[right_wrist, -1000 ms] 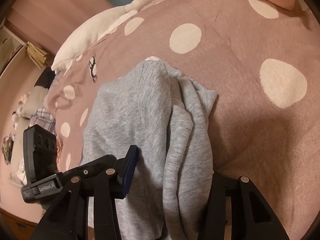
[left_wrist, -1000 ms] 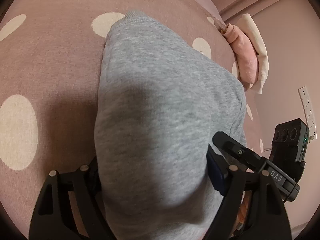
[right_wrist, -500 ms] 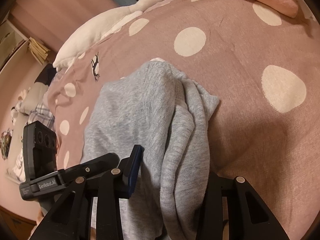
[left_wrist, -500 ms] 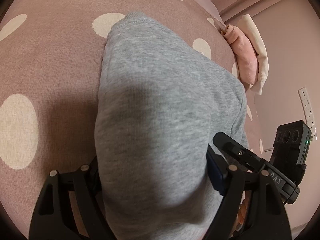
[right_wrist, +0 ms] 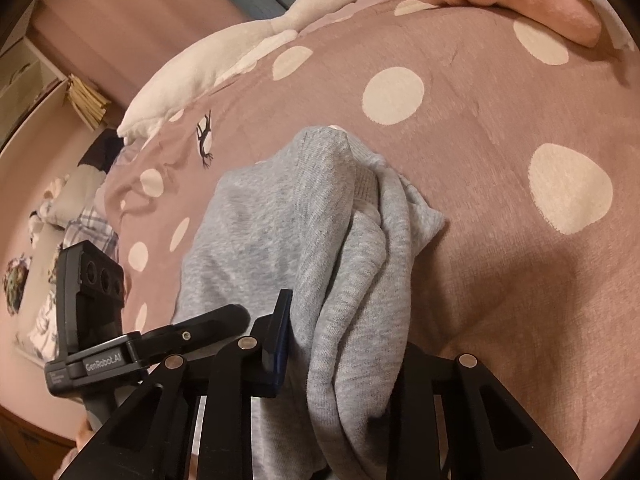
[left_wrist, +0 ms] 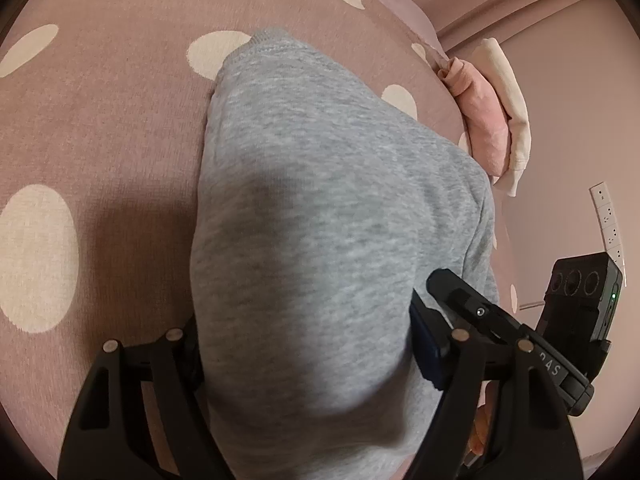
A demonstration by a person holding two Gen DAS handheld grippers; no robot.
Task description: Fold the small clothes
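Observation:
A small grey sweatshirt [left_wrist: 320, 220] lies on a mauve bedspread with white dots [left_wrist: 100, 112]. Its near edge runs up between the fingers of my left gripper [left_wrist: 304, 344], which is shut on the cloth. In the right wrist view the same grey sweatshirt [right_wrist: 280, 232] is bunched in folds and hangs from my right gripper [right_wrist: 344, 356], which is shut on it. The other gripper shows at the side of each view, close by. The fingertips are hidden by the cloth.
A white goose plush [right_wrist: 240, 52] lies along the far side of the bed. Folded pink clothes [left_wrist: 480, 120] and a cream garment [left_wrist: 512, 112] lie at the bed's edge. Wall sockets [left_wrist: 608, 220] are on the pink wall.
The right gripper has lifted a little and drawn back, so the sweatshirt sits lower in its view. The left view is almost unchanged.

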